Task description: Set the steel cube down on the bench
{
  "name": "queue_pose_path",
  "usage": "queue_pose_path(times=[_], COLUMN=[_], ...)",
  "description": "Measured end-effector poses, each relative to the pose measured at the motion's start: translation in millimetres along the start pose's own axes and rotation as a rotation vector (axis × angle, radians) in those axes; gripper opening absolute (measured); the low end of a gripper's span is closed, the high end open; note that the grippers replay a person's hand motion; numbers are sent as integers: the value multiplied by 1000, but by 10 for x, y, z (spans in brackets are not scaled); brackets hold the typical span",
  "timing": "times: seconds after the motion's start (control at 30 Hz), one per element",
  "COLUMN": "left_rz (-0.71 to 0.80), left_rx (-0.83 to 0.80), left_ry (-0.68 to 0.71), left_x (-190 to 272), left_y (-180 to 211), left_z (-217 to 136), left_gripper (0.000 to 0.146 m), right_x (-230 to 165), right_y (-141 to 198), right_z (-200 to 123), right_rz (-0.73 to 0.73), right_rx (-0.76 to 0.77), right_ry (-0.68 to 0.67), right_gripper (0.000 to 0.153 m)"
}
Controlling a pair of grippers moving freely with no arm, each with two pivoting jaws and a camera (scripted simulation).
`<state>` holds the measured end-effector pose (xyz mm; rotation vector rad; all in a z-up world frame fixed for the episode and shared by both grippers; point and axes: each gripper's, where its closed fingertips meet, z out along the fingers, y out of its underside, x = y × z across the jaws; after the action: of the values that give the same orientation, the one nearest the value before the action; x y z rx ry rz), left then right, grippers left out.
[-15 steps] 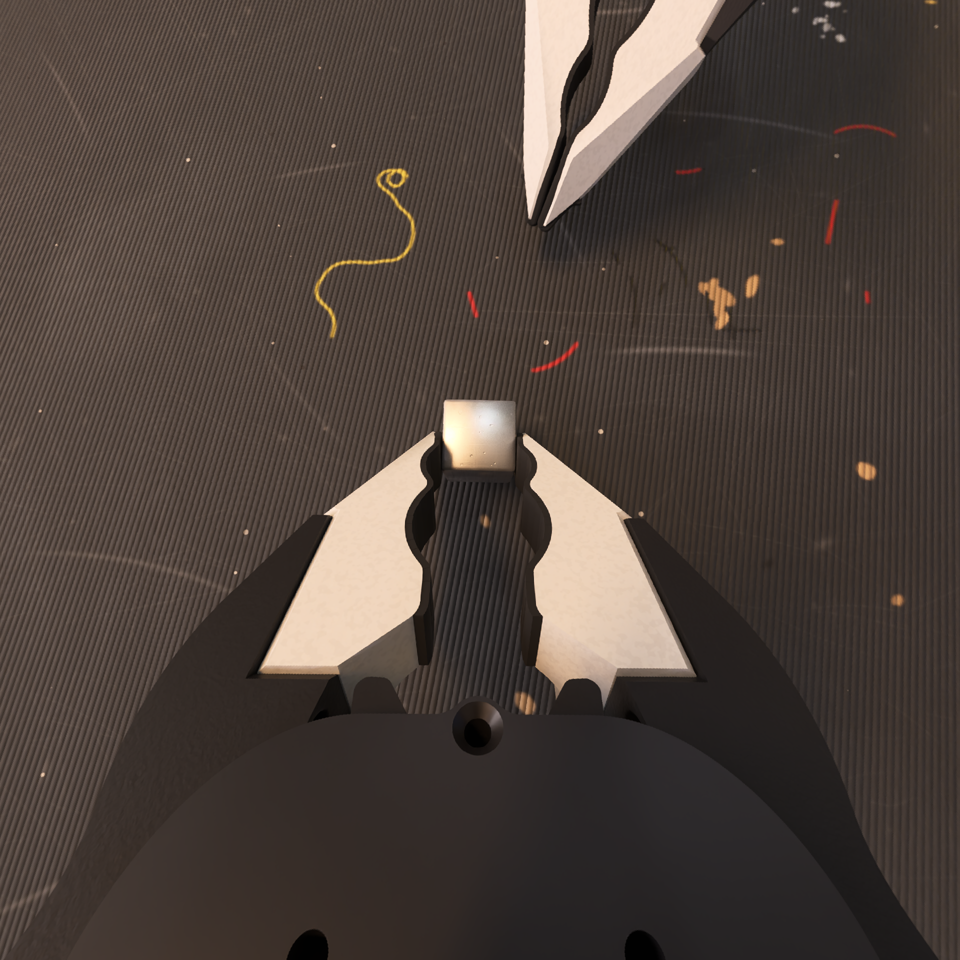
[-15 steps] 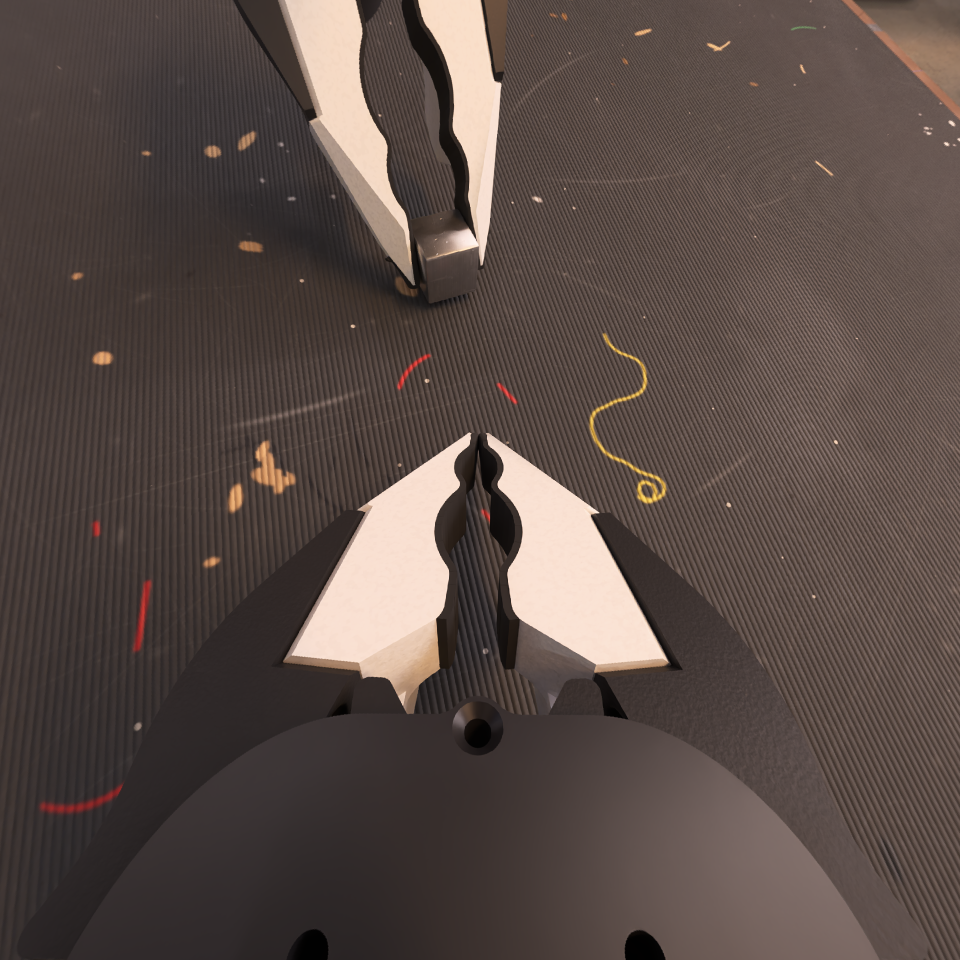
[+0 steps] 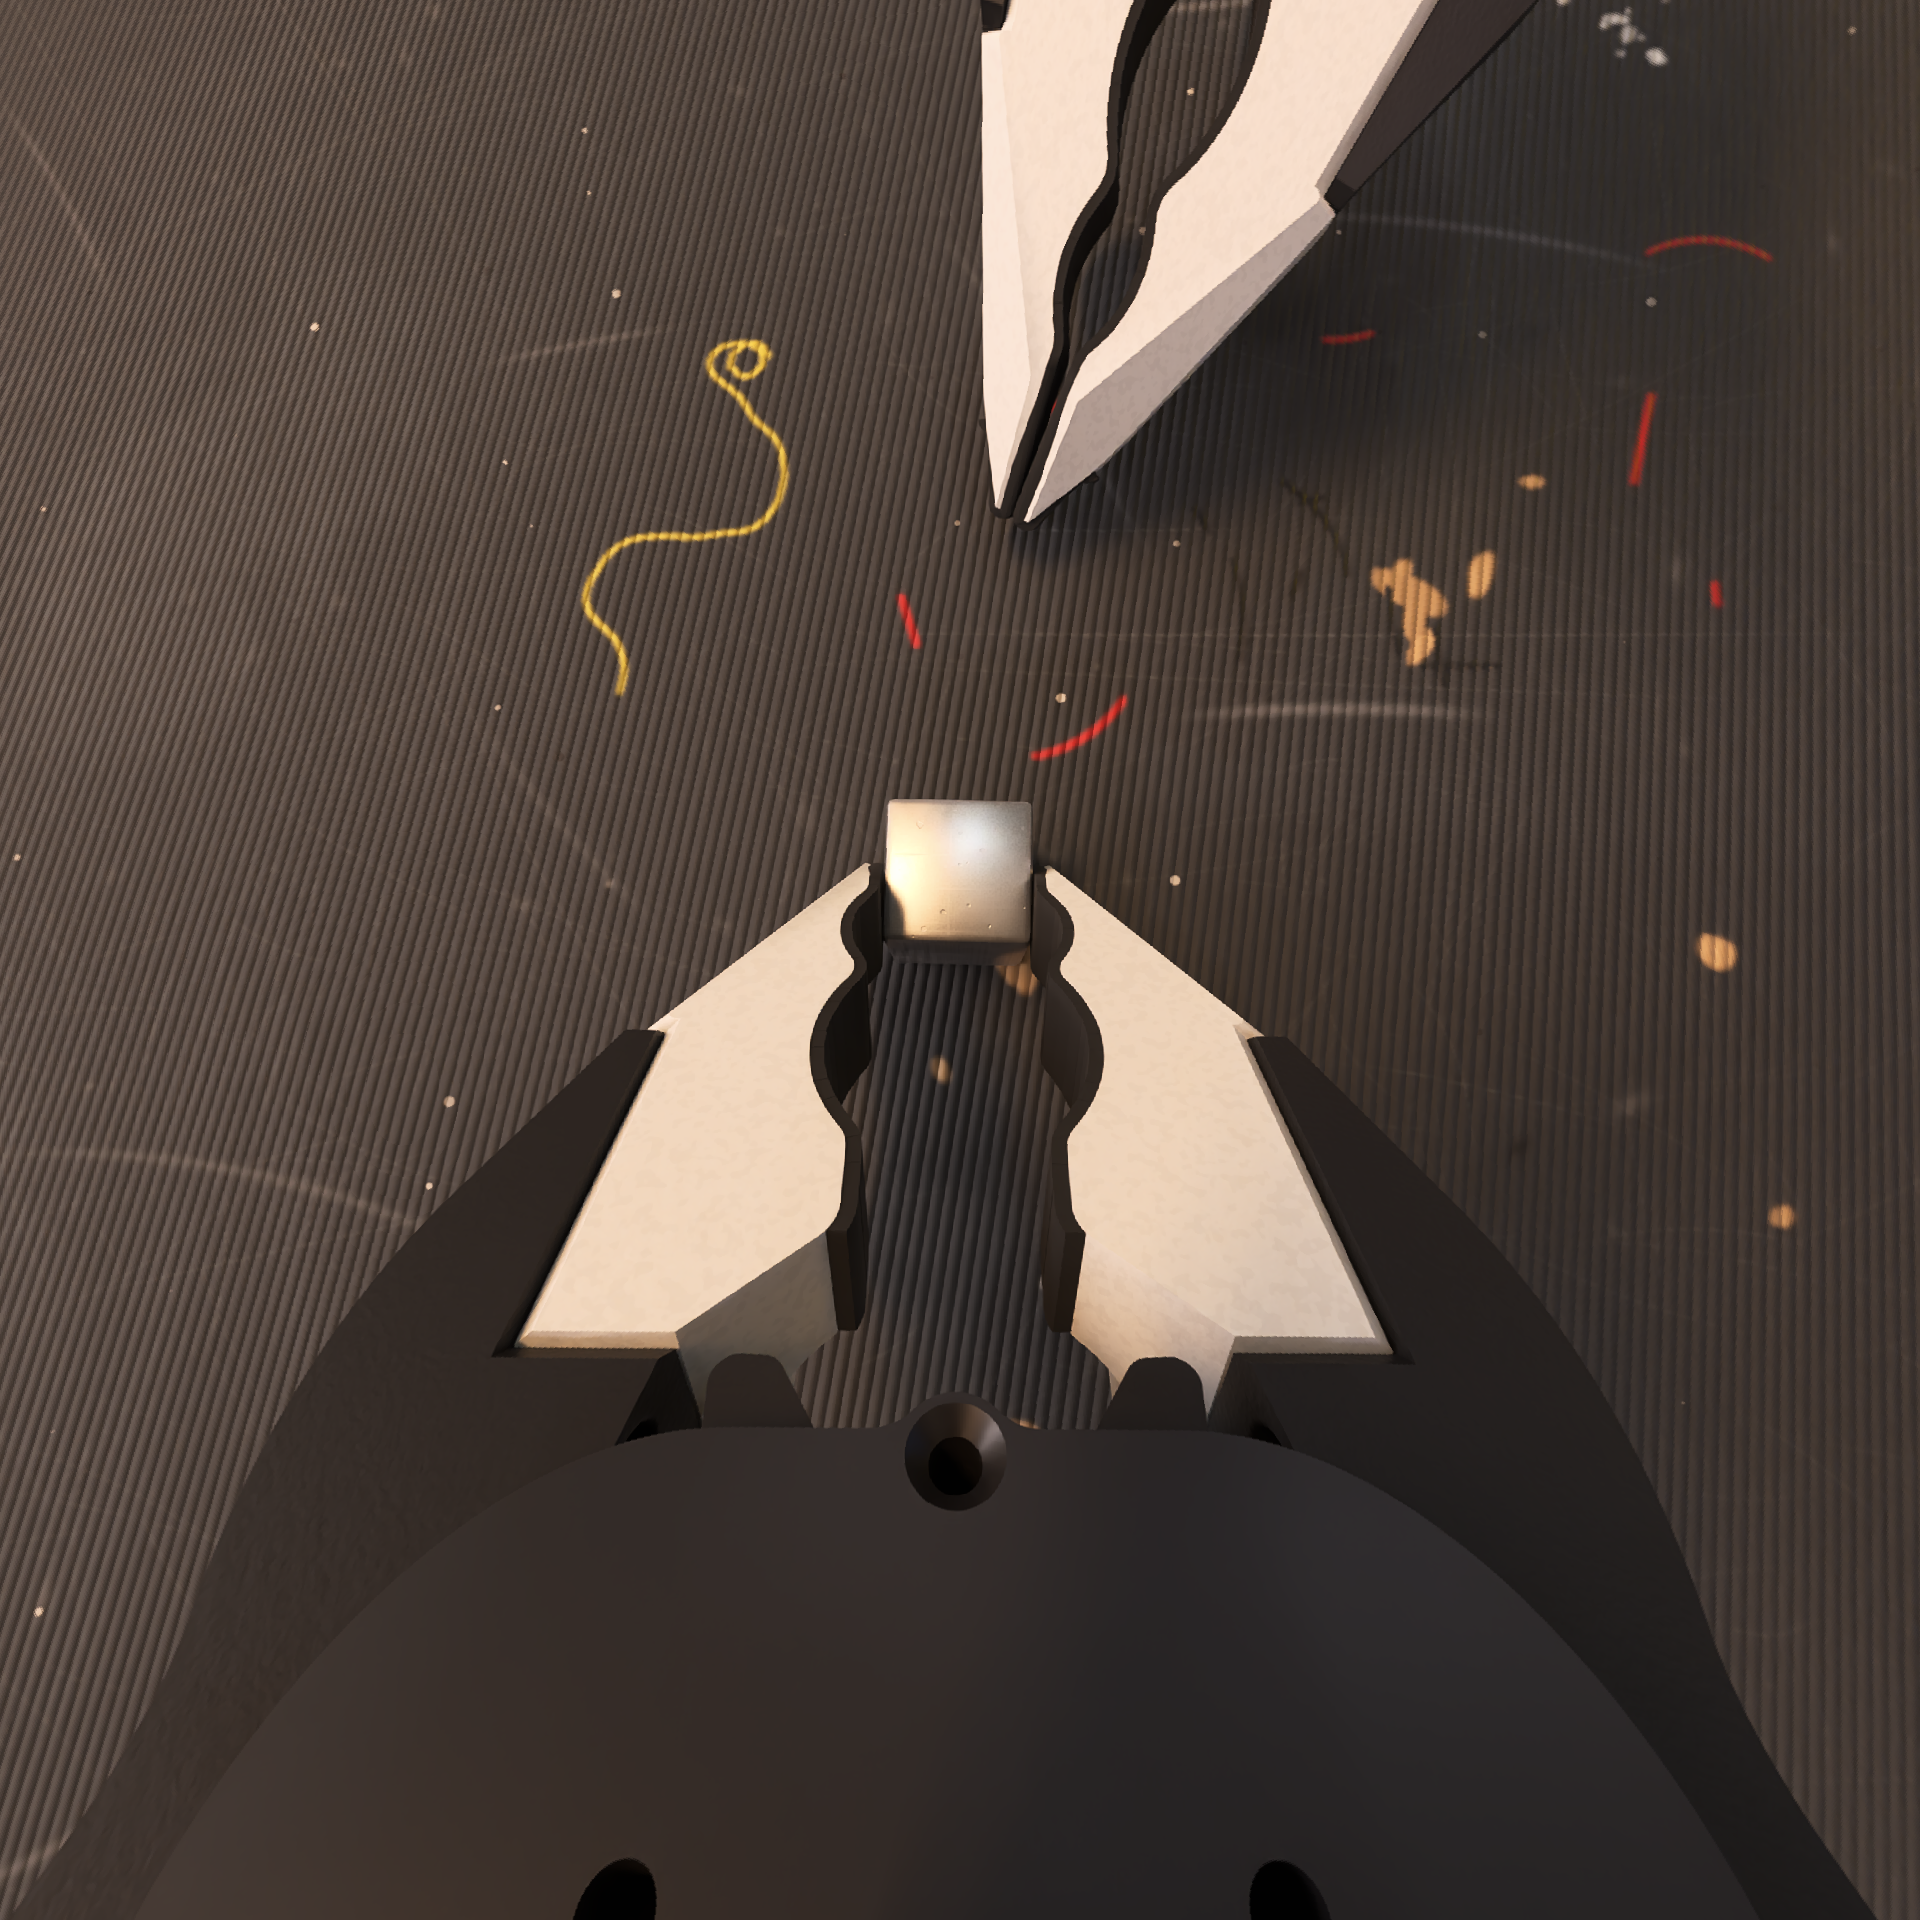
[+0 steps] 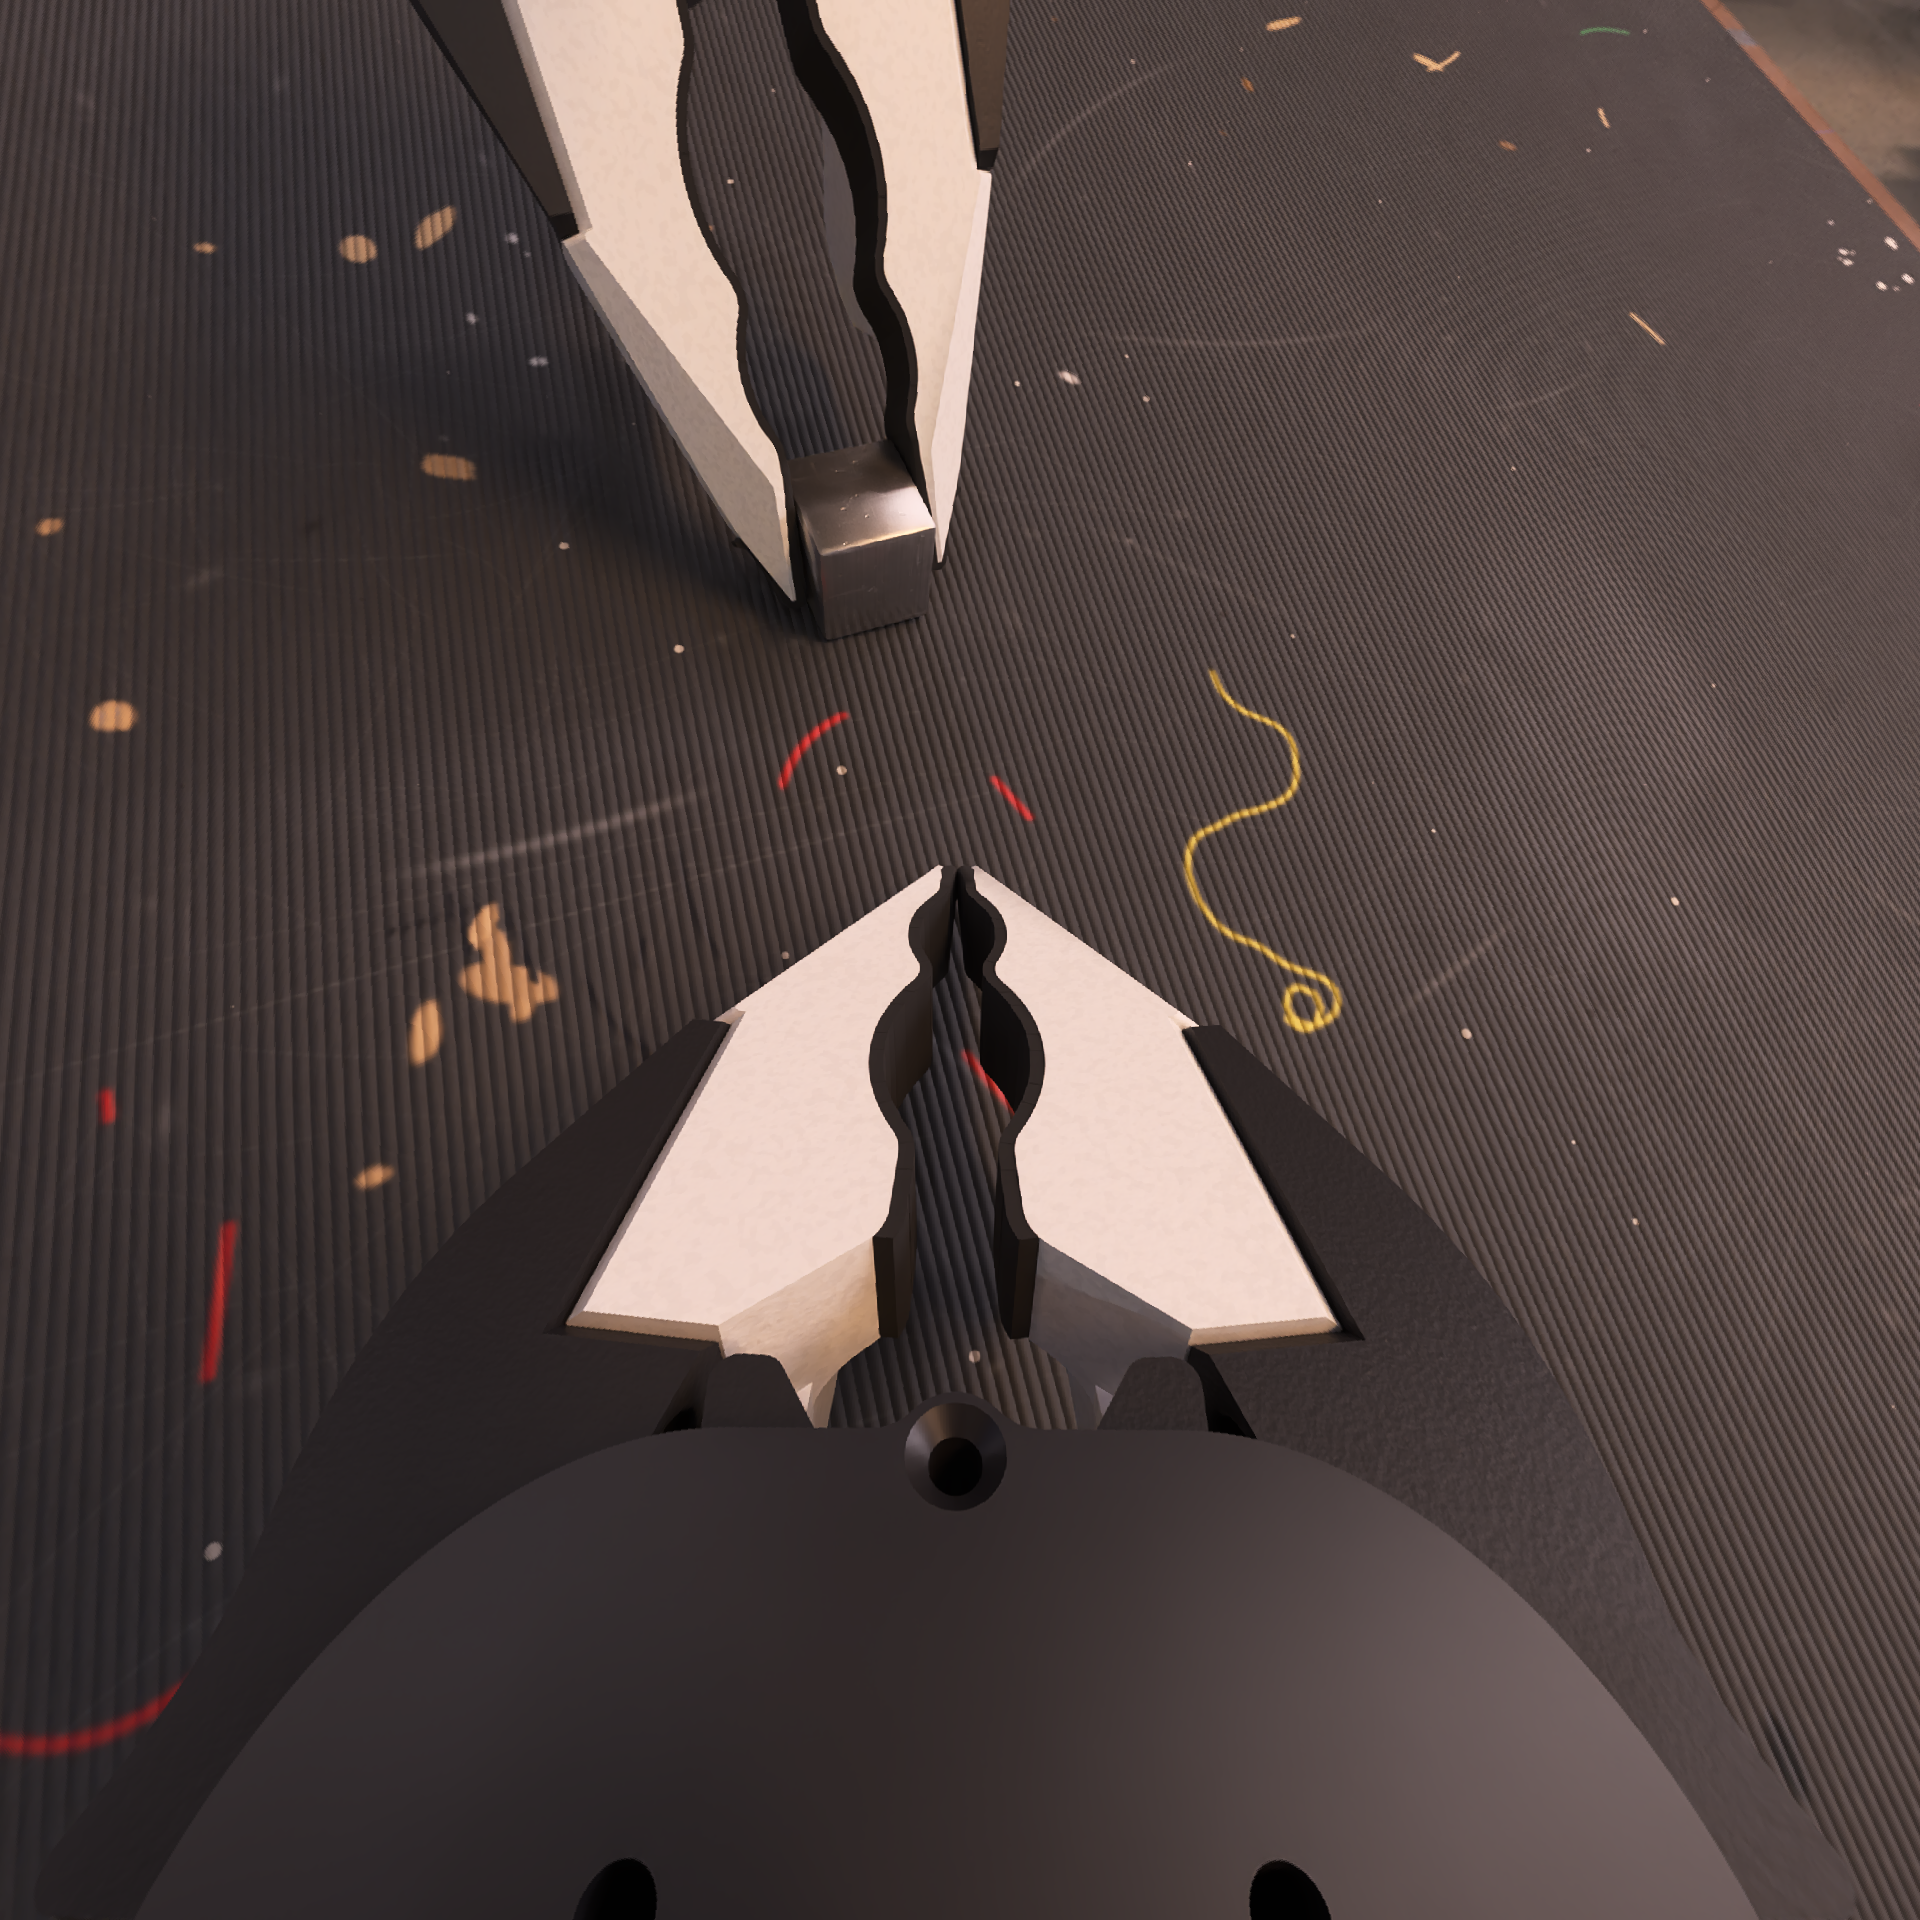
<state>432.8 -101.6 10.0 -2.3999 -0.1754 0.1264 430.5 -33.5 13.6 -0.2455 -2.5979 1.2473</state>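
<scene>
The small shiny steel cube sits between the fingertips of my left gripper, which is shut on it. In the right wrist view the cube is down at the ribbed black bench mat. Its lower edge is on or just above the surface, between the left gripper's white fingers. My right gripper is shut and empty. It hovers low over the mat, facing the cube a short way off. It also shows in the left wrist view, pointing down at the mat.
A curled yellow thread lies on the mat left of the cube. Short red wire scraps and tan chips are scattered around. The bench edge runs along the far right in the right wrist view.
My left gripper has moved slightly lower with the cube, bringing it to the mat. The two grippers now appear a little closer together. Both stay shut.
</scene>
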Motion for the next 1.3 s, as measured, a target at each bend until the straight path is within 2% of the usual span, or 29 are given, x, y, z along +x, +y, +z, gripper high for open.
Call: queue_pose_path(times=[0.23,0.37,0.43,0.53,0.67,0.77,0.83,0.93,1.03,1.1,1.2,1.3], left_rz=[1,14,48,93,-11,-117,-236,-452,-548,-595,-618,-522], left_rx=[3,88,155,252,367,283,197,93,37,-90,-279,-480], left_ry=[-35,-85,-151,-369,-644,-895,-973,-856,-782,-767,-726,-801], left_x=[-22,32,60,-34,-261,-590,-820,-1120,-1457,-1659,-1871,-2096], left_y=[-16,-190,-323,-467,-385,46,425,897,1243,1502,1783,2008], left_z=[-37,-300,-554,-1087,-1906,-2514,-2755,-2791,-2754,-2693,-2531,-2481], left_gripper=[29,38,39,39,36,38,39,44,47,49,51,52], right_x=[25,125,204,308,342,374,404,443,477,491,494,495], right_y=[0,-60,-142,-308,-452,-469,-466,-452,-435,-428,-434,-443], right_z=[-46,-194,-296,-445,-537,-555,-569,-589,-621,-640,-650,-638], right_rz=[-4,-2,-21,-79,-115,-127,-125,-97,-64,-52,-41,-47], right_rx=[0,67,139,266,367,389,399,417,437,450,467,474], right_ry=[20,99,174,303,393,452,486,509,521,528,521,513], right_gripper=[0,0,4,13,23,24,24,23,23,22,22,22])
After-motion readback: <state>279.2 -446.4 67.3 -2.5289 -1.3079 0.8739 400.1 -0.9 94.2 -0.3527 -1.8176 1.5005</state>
